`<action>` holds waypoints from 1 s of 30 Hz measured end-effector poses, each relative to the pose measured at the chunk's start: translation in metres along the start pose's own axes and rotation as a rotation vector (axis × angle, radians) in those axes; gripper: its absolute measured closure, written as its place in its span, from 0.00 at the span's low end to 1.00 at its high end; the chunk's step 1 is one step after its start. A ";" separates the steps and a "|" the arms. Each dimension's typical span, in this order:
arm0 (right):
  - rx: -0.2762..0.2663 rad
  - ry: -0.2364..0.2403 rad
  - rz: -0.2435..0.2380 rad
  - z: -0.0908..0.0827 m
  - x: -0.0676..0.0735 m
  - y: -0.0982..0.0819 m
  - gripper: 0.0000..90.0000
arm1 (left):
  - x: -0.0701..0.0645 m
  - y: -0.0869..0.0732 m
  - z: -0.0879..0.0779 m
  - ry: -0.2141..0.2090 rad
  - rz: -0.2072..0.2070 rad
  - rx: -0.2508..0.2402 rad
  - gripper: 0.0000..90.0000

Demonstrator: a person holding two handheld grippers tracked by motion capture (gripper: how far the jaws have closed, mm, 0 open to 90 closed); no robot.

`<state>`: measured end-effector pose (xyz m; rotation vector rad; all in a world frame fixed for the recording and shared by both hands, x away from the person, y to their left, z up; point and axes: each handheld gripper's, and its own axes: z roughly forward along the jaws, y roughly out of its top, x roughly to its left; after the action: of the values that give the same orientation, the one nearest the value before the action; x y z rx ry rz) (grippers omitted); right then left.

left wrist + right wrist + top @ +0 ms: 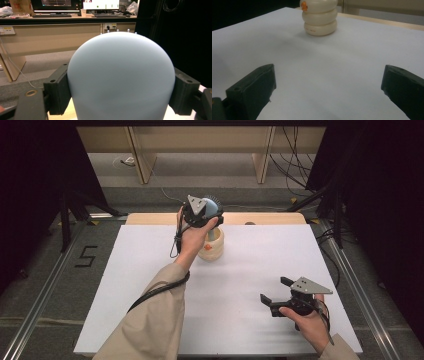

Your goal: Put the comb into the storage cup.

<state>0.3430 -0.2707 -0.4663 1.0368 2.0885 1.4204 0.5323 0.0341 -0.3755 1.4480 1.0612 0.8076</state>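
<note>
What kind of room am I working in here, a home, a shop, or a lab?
Most likely a lab or office test space: a white table flanked by metal rails, cables trailing over the floor, and a desk with monitors and keyboards beyond.

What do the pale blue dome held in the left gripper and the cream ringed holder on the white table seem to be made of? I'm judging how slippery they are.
Pale blue dome: probably matte plastic or rubber; an even, smooth surface with no glare. Cream ringed holder: likely glossy plastic, possibly glazed ceramic; soft highlights on its stacked bulges, a small orange mark near the top.
</note>
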 end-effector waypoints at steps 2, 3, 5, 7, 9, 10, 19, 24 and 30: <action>-0.001 0.001 0.000 0.000 0.000 0.000 0.01 | 0.000 -0.001 0.000 0.000 -0.002 0.001 0.22; -0.001 0.000 -0.001 0.000 0.000 0.000 0.01 | 0.000 -0.002 0.000 0.000 -0.001 0.001 0.22; -0.001 0.001 0.000 0.000 0.000 0.000 0.01 | 0.000 -0.003 0.000 -0.002 -0.005 0.001 0.22; 0.000 0.000 0.000 0.000 0.000 0.000 0.01 | 0.000 -0.003 0.000 -0.005 -0.008 0.000 0.22; 0.000 0.001 -0.002 0.000 0.000 0.000 0.01 | -0.001 -0.002 0.000 -0.005 -0.006 -0.003 0.22; -0.002 0.002 -0.002 0.000 0.000 0.000 0.01 | -0.001 -0.002 0.000 -0.005 -0.007 -0.004 0.22; -0.002 0.002 -0.002 0.000 0.000 0.000 0.01 | -0.001 -0.006 0.001 -0.009 -0.012 -0.001 0.22; -0.001 0.002 -0.001 0.000 0.000 0.000 0.01 | -0.001 -0.008 0.001 -0.008 -0.017 -0.003 0.22; -0.002 0.003 -0.002 0.000 0.000 0.000 0.01 | 0.000 -0.009 0.001 -0.009 -0.020 -0.002 0.22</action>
<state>0.3432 -0.2707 -0.4663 1.0327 2.0887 1.4234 0.5316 0.0333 -0.3843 1.4355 1.0661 0.7876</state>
